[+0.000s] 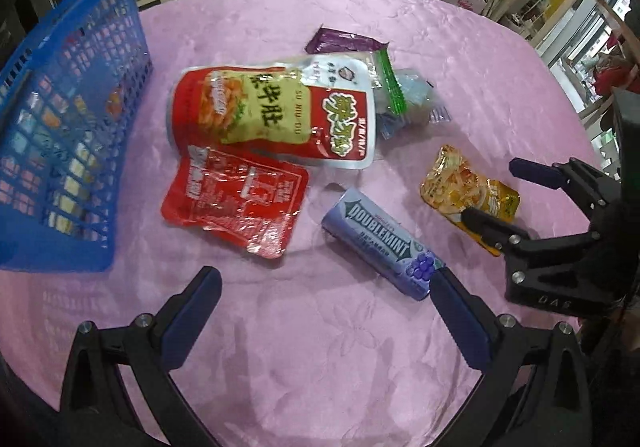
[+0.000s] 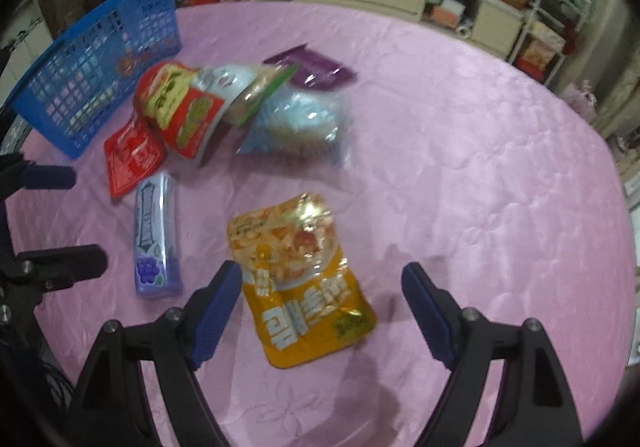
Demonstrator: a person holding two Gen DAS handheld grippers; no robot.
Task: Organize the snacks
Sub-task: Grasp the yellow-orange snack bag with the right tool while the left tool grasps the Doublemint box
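Left wrist view: the left gripper [image 1: 326, 283] has its jaws spread wide and empty, the long purple Doublemint gum box [image 1: 382, 243] lying just beyond the right-hand fingertip; print on the big red-and-yellow snack pouch [image 1: 276, 113] and the flat red sachet [image 1: 236, 203] under its lower edge reads clearly only here.
Right wrist view: the right gripper [image 2: 322, 275] also has its jaws wide, gripping nothing, the yellow foil snack packet [image 2: 300, 279] flat on the worktop between them; the clear bluish bag [image 2: 300, 127] shows whole only here.
Heap: the purple wrapper [image 1: 340, 41] lies at the far side.
Edges: the blue plastic lattice basket [image 1: 68, 135] stands at the left rim of the pink-clothed round worktop [image 2: 500, 175].
Open room: bare cloth to the right and near side.
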